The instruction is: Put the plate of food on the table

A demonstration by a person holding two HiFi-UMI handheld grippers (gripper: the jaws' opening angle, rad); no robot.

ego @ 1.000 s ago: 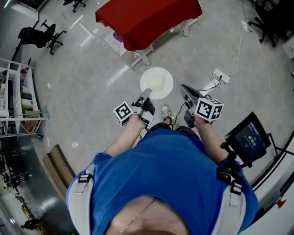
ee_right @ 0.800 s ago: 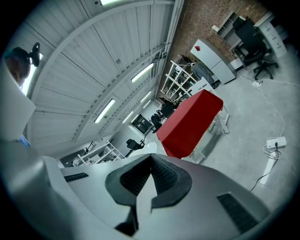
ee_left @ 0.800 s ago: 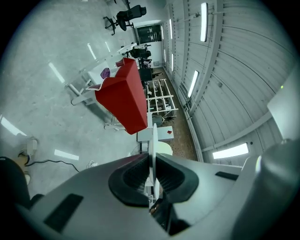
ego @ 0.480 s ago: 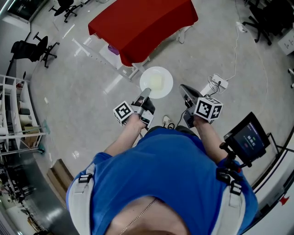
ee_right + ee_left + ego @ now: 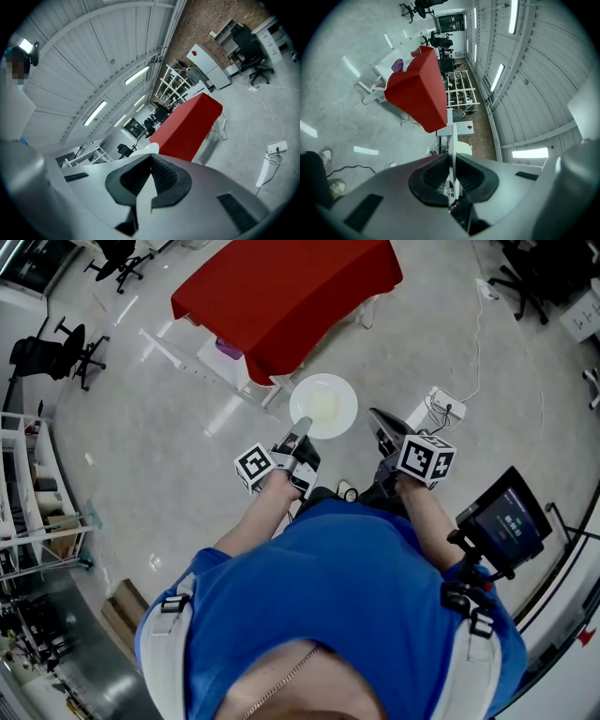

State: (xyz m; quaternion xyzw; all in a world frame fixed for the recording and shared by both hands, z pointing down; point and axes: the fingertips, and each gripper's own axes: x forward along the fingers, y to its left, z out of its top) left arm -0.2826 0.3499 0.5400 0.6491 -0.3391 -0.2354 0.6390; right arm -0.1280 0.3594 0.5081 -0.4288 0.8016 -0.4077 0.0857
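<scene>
A white plate with a pale yellow piece of food is held out level above the floor. My left gripper is shut on its near rim. In the left gripper view the plate shows edge-on between the jaws of the left gripper. My right gripper hangs just right of the plate, shut and holding nothing. In the right gripper view the jaws of the right gripper meet, with a bit of the plate behind them. The table with a red cloth stands just beyond the plate.
A power strip with a white cable lies on the floor at the right. A screen on a stand is at my right side. White shelving and office chairs stand at the left. The table's white legs reach toward the plate.
The red table has drawn a little closer to the plate and the floor has slid past as the person walks. Both grippers keep their pose, with the plate still in the left one.
</scene>
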